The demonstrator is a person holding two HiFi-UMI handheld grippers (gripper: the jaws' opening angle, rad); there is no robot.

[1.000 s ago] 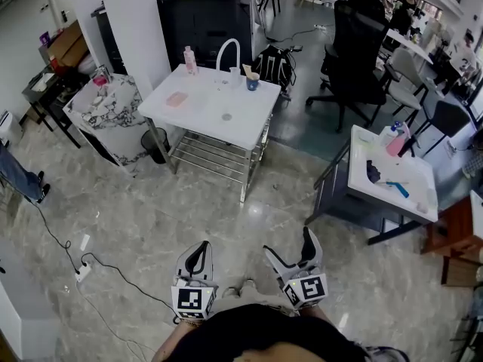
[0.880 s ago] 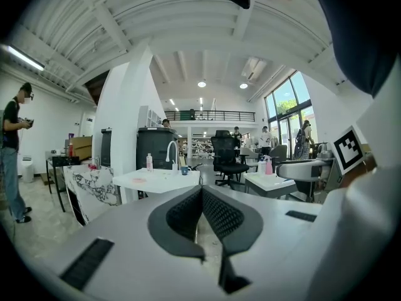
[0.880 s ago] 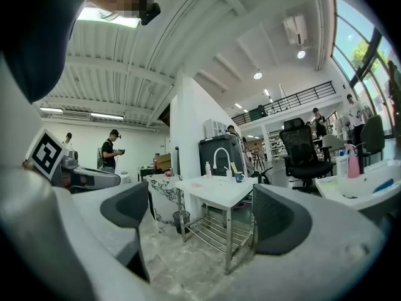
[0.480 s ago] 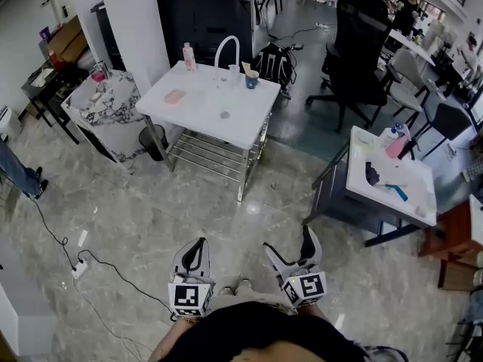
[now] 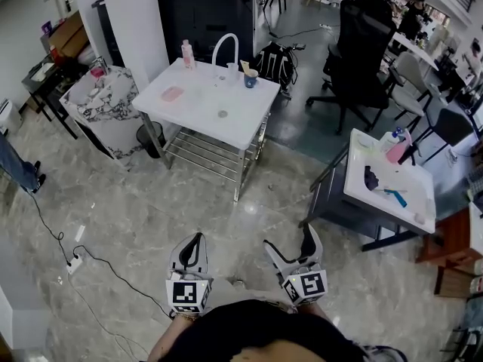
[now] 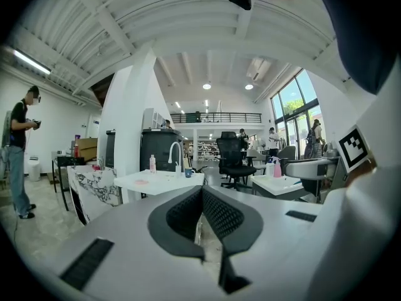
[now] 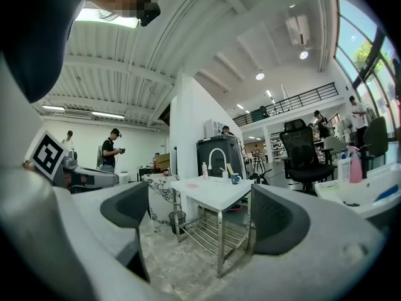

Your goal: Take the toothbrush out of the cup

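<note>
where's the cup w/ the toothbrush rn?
Head view, upper centre: the blue cup stands at the far edge of the white table, just right of the white faucet.

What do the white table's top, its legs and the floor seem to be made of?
Table top: white, smooth, probably laminate or plastic. Table legs: shiny silvery bars, likely steel. Floor: grey, veined, glossy with reflections, likely polished stone or tile.

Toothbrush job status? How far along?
Nothing is done: the toothbrush stands in the blue cup on the white table. Nothing is in hand: the left gripper is shut and empty, the right gripper open, both far off. Left to do: approach, grasp, lift out.
</note>
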